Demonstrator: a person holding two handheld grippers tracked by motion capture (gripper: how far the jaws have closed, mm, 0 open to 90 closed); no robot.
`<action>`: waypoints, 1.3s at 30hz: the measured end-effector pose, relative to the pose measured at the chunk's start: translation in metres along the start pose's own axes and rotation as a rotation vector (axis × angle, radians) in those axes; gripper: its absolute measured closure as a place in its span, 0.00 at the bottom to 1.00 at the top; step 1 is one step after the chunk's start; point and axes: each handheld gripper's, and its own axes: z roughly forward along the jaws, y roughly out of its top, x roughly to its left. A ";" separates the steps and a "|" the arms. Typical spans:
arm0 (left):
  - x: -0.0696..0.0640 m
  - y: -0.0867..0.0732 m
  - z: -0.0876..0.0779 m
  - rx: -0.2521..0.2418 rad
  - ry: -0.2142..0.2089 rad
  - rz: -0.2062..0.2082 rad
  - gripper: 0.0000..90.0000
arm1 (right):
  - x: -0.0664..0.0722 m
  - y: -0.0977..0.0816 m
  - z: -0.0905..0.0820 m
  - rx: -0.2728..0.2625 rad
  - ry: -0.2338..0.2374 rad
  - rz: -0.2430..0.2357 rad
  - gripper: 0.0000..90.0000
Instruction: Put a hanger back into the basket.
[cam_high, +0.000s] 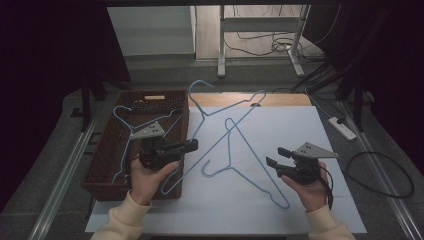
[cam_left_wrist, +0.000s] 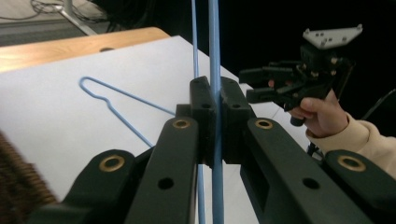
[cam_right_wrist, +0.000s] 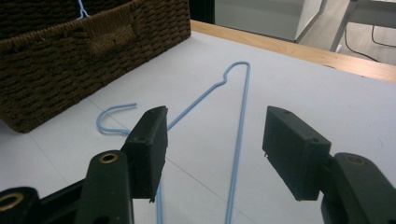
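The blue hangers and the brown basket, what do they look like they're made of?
The blue hangers look like thin wire, probably metal with a smooth blue coating: slim, bent into hook and shoulders. The brown basket looks like woven wicker or rope, matte: braided strands show on its wall.

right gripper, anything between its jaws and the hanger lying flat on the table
Nothing: in the right gripper view the open right gripper hangs above the flat hanger, only bare white table between.
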 end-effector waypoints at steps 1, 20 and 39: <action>0.001 0.001 -0.003 -0.006 0.002 -0.001 0.96 | 0.000 0.000 0.000 0.002 0.000 0.000 0.46; 0.037 0.002 -0.050 -0.042 0.085 -0.017 0.95 | -0.005 -0.007 0.003 0.016 -0.019 0.009 0.44; 0.066 -0.001 -0.080 -0.048 0.175 -0.047 0.95 | -0.008 -0.011 0.004 0.032 -0.037 0.005 0.41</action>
